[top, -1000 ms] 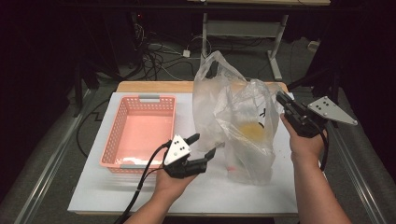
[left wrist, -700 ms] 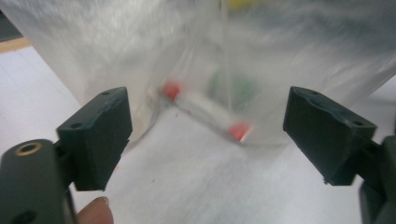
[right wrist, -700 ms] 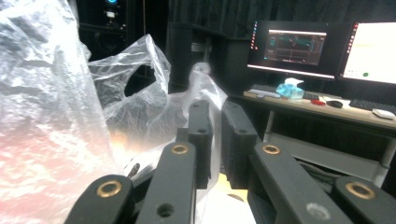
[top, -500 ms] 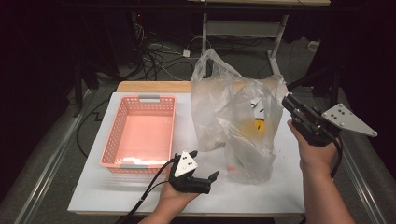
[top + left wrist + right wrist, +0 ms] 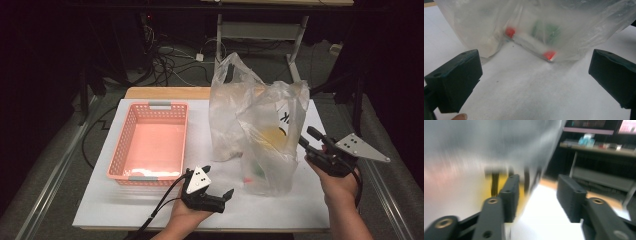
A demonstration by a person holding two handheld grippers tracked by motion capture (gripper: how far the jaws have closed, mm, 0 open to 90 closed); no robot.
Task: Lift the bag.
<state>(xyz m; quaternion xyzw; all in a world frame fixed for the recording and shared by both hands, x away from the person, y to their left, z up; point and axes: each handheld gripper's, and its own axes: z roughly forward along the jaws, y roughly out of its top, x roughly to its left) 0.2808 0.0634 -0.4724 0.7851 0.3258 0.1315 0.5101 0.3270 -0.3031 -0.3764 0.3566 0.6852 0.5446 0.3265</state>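
High view, clear plastic bag holding blurred items, pink basket

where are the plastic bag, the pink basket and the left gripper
plastic bag (image 5: 260, 130), high view, on its crumpled front wall
pink basket (image 5: 125, 145), high view, on its left wall
left gripper (image 5: 220, 185), high view, between its open fingertips

Basket left of bag; items inside, seemingly.

The high view looks forward and down on the whole worktop from the person's side. The left gripper view sits low, close to the plastic bag. The right gripper view faces the same bag from three o'clock, blurred.
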